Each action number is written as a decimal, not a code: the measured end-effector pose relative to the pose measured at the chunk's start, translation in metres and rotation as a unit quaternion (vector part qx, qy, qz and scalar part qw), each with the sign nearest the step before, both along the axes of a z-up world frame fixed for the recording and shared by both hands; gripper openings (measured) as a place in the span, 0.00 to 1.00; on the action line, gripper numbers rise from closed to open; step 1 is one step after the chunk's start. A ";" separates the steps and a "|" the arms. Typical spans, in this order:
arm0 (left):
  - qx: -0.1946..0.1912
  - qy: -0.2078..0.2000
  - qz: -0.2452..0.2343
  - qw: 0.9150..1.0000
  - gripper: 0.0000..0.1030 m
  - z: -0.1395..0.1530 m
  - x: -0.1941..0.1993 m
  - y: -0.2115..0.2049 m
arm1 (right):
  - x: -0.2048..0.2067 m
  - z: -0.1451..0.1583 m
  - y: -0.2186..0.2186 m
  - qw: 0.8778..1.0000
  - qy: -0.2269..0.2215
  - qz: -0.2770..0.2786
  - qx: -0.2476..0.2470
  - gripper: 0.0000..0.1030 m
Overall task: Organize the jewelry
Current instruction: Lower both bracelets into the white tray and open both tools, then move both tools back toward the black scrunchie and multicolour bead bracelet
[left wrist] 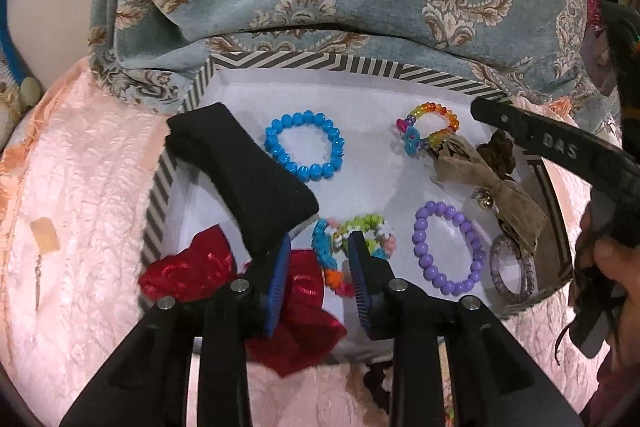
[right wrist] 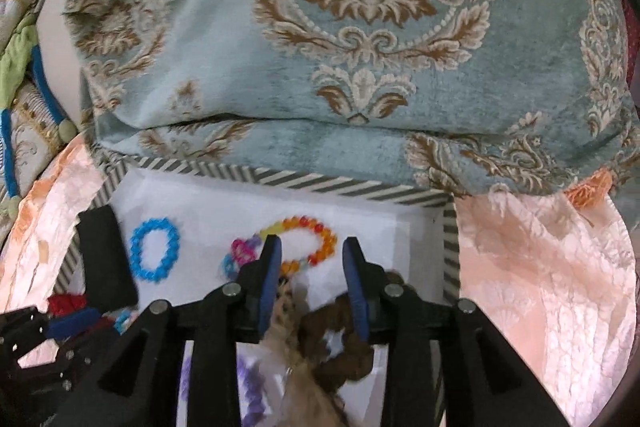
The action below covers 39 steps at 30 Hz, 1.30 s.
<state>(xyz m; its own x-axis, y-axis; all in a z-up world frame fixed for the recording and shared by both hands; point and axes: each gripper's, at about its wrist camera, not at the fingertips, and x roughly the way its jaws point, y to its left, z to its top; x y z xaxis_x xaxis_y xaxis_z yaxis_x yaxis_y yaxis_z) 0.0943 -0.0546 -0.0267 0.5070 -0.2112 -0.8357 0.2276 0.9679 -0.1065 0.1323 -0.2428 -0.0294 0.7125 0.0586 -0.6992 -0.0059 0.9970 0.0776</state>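
Nearest: left gripper [left wrist: 320, 263], jaws parted astride a multicoloured bead bracelet [left wrist: 348, 247], unpinched; right gripper [right wrist: 310, 267] likewise open above a brown scrunchie [right wrist: 340, 339]. Beneath, striped-rim box [left wrist: 280, 61] holding blue bracelet [left wrist: 305, 146], purple bracelet [left wrist: 448, 247], rainbow bracelet [left wrist: 428, 127].

the letters "das" stand embossed on the right gripper's black finger [left wrist: 560, 147]

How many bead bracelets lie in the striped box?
4: blue bracelet far left, rainbow bracelet far right, purple bracelet near right, multicolour bracelet under the left claw. Others may be hidden.
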 end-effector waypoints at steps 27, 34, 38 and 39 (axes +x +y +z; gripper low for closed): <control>0.031 -0.084 0.049 0.995 0.16 0.044 -0.121 0.038 | -0.182 0.011 0.038 1.000 -0.015 0.022 -0.001 0.51; 0.029 -0.103 0.051 0.993 0.16 0.056 -0.147 0.040 | -0.219 0.016 0.053 0.999 -0.020 0.039 -0.006 0.53; 0.027 -0.116 0.052 0.991 0.16 0.065 -0.161 0.040 | -0.237 0.020 0.055 0.999 -0.026 0.042 0.000 0.53; 0.027 -0.120 0.051 0.991 0.16 0.066 -0.164 0.040 | -0.241 0.021 0.055 0.999 -0.028 0.042 0.001 0.53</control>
<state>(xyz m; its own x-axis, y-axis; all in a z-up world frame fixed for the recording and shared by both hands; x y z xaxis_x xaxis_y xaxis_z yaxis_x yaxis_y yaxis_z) -0.0695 -0.0149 0.0393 0.7089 -0.1064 -0.6973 0.1400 0.9901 -0.0088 -0.1090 -0.1875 -0.0082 0.7424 0.1214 -0.6588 -0.0948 0.9926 0.0762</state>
